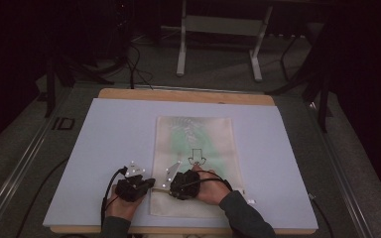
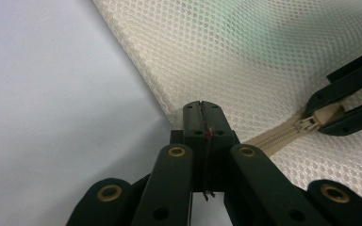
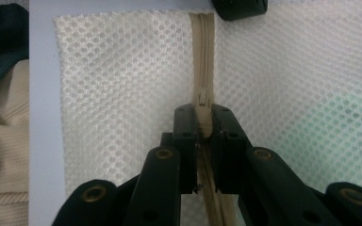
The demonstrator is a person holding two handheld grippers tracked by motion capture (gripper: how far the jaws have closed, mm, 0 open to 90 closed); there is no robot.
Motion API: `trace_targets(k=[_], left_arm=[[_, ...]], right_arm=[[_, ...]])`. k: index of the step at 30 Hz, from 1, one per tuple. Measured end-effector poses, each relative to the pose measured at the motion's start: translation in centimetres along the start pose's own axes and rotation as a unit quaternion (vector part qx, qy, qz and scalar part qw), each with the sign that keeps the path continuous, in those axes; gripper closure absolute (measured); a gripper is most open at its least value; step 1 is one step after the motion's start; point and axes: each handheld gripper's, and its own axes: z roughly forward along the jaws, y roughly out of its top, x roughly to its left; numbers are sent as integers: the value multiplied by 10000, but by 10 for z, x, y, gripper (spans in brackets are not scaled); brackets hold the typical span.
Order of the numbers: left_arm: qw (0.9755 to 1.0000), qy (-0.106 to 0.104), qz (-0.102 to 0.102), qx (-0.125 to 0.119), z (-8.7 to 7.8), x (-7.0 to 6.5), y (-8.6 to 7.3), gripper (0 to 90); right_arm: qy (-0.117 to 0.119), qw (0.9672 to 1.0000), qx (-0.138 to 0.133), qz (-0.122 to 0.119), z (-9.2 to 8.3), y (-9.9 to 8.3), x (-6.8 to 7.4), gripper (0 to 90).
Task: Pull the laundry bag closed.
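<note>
A flat mesh bag was laid on a pale blue-white mat, near the front edge of the mat and close to the person. The bag was made of cream netting full of tiny holes, and something green was seen faintly through it. A tan zipper was sewn along the bag, not far from one corner. The small zipper pull was clamped between the jaws of the right gripper, which were pressed together on it. It was probably held that way so the pull could be slid along the zipper. The corner of the bag was pinched by the left gripper, whose jaws were shut tight on the edge of the netting. That corner was most likely held so the soft bag would be kept still and stretched while the zipper was worked. In the high view, the left gripper and the right gripper were seen close together at the near end of the bag, each held in a hand. The jaws were black, hard and blocky, with round brass rivets. The mat was spread over a wooden table, and a dark floor with cables was seen around it.
</note>
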Motion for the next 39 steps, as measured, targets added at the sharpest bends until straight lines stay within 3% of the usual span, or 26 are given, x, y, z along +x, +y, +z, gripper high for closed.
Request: trace_targets(k=[39], left_arm=[[10000, 14, -4, 0, 0, 0, 0, 896]], right_arm=[[-89, 9999, 133, -41, -16, -18, 5, 822]])
